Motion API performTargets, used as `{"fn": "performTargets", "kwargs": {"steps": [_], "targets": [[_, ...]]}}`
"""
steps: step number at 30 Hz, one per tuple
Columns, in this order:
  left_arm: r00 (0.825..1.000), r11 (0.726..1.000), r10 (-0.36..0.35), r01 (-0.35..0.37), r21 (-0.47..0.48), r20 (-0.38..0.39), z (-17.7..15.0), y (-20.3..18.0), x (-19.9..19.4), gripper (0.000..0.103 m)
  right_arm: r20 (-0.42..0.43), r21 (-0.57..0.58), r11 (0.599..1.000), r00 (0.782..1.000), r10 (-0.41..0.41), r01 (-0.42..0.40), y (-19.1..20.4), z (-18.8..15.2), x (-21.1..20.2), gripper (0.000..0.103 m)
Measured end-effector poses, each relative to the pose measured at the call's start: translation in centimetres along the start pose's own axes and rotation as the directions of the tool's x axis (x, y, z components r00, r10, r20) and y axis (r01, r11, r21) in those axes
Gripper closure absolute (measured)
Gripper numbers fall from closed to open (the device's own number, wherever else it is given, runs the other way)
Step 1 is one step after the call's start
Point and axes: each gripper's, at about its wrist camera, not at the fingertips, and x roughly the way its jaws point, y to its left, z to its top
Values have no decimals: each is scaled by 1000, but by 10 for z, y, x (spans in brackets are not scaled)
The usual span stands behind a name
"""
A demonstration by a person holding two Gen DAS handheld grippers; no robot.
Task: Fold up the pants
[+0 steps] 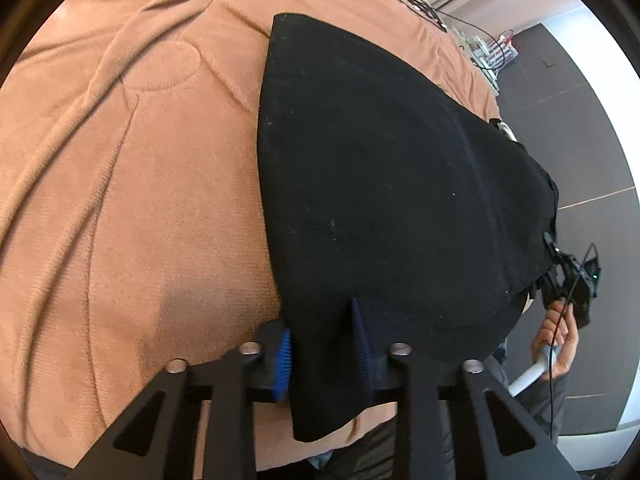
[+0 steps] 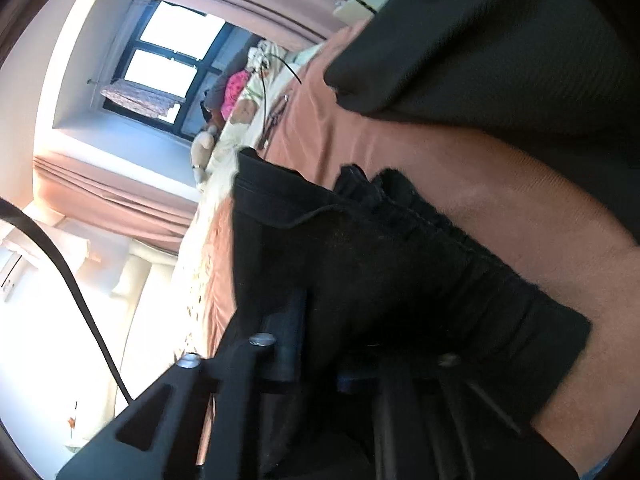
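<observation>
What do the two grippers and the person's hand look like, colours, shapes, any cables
The left gripper is a matte black frame with triangular cut-outs, silver round bolt heads and ribbed blue finger pads. The right gripper has the same black frame and silver bolts, its pads too dark to make out. A bare hand grips a pale grey handle, with a thin black cable running across it.

Left wrist cam sits right behind its tongs [image 1: 324,344], looking down and forward across the bed [image 1: 120,160], super close to the black pants [image 1: 380,160], with the right tongs [image 1: 560,276] visible far right. Right wrist cam is rolled sideways, low over the bed [image 2: 500,208], facing the window [image 2: 168,52], pants [image 2: 400,272] filling the foreground. Both views share the pants and the brown blanket.
</observation>
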Motion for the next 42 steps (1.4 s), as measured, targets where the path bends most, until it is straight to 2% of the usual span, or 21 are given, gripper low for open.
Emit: {"fn": "performTargets", "kwargs": {"steps": [3,7,13,15,17,19,23,27,30,33,35,38,42], "targets": [[999,999,-38,38,-11,19,-1,6,-9,90,23,-40,999,1000,2,-1,15,-13,-17,100],[998,999,-52,52,-11,23,-1,6,-17,92,39,-86,996,999,-11,15,35,-34,-43,101],[998,999,-54,54,-5,13,1,6,-21,93,56,-13,998,996,-64,65,27,-65,-72,102],[999,999,-48,48,-10,-3,0,10,-16,92,44,-10,994,993,-112,112,19,-71,-70,102],[999,999,-35,35,-5,-12,6,7,-12,90,29,9,992,992,-126,125,19,-71,-66,102],[1000,1000,-12,12,12,-15,10,2,-12,88,39,-24,992,992,-120,121,28,-71,-68,102],[1000,1000,-9,9,20,-16,13,-2,-14,87,42,-138,989,998,-51,57,72,-69,-67,102],[1000,1000,-7,7,19,-2,18,-3,-20,87,-15,-292,956,1000,18,-21,129,-85,-56,102],[1000,1000,3,-4,18,20,18,0,-29,87,-91,-349,934,995,43,-73,155,-101,-38,102],[999,1000,13,-14,11,50,18,9,-43,87,-172,-377,922,985,29,-93,165,-119,-18,101],[998,1000,20,-20,-1,65,20,14,-50,87,-226,-370,924,974,9,-95,165,-127,-4,98],[996,1000,25,-24,-12,80,20,20,-56,87,-313,-301,950,950,-16,-83,153,-137,16,97],[996,999,21,-19,-27,87,21,24,-57,87,-351,-215,974,936,-12,-69,139,-140,25,96]]}}
